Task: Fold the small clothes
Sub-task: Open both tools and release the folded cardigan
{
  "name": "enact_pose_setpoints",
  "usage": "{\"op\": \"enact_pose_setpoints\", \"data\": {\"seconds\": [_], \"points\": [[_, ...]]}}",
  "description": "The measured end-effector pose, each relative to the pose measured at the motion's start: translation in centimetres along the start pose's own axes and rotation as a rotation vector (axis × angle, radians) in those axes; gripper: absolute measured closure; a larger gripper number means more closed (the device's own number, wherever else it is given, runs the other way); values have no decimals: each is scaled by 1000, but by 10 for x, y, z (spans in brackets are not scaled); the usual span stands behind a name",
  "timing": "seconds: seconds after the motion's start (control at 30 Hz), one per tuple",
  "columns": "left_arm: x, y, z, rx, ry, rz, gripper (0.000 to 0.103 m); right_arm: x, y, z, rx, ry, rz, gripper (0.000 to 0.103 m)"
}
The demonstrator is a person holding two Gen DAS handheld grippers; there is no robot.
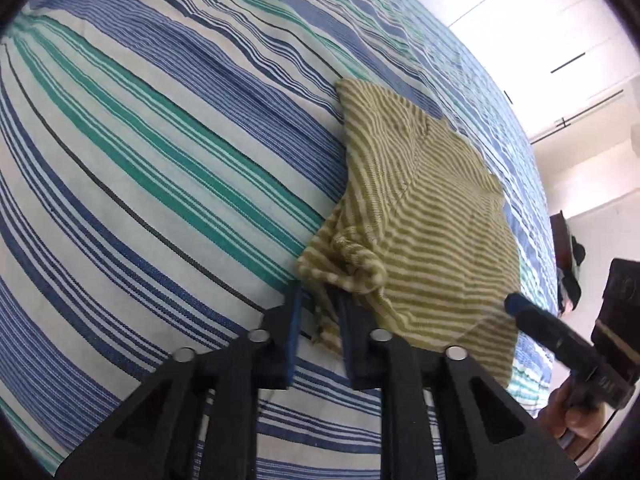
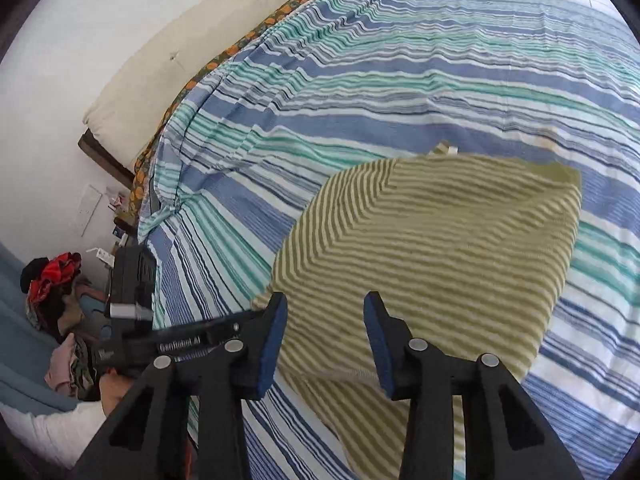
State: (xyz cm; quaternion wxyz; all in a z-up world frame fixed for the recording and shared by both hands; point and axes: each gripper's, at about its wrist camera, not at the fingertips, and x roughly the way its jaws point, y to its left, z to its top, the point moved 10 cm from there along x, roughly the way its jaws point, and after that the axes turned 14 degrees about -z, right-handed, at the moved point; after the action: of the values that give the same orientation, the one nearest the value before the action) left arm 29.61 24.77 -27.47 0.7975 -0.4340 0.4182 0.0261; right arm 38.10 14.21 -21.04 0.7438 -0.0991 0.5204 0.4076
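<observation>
At the bottom of the left wrist view, the left gripper [image 1: 318, 312] has its blue-padded fingers drawn close on a bunched corner of the green-and-cream striped garment [image 1: 420, 216] — the cloth is pinched between them and puckers into a small knot just above the tips. From there the garment spreads up and to the right across the striped bedsheet [image 1: 140, 160], lying mostly flat with a seam ridge running through its middle. At the right edge of that frame the right gripper [image 1: 516, 304] reaches in, one blue tip just at the garment's lower right border; a hand shows below it.

In the right wrist view, the right gripper [image 2: 324, 320] sits at bottom centre with its fingers well apart, holding nothing, poised over the near part of the garment [image 2: 440, 240]. The left gripper's body enters from the lower left, touching the garment's left corner. Farther up, the bedsheet [image 2: 400, 80] runs to a cream mattress edge [image 2: 160, 68] at upper left — a pile of clothes [image 2: 56, 280] lies at far left.
</observation>
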Motion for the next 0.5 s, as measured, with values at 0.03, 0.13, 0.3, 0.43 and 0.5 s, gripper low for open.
{"op": "enact_pose_setpoints", "data": {"seconds": [0.03,0.13,0.3,0.43,0.5], "points": [[-4,2,-5,20,-1,27,101,7,-6,-28,-4,51,-18,72],[-9,11,-12,48,26,82,102,31,-22,-105,-1,179,-79,79],[-43,9,-12,99,-1,119,85,-17,-27,-103,22,29,-92,80],[-52,-5,9,139,-77,137,40,-36,-32,-78,-11,-48,-130,80],[-40,-9,22,143,-92,128,34,-19,-40,-81,9,-10,-137,80]]}}
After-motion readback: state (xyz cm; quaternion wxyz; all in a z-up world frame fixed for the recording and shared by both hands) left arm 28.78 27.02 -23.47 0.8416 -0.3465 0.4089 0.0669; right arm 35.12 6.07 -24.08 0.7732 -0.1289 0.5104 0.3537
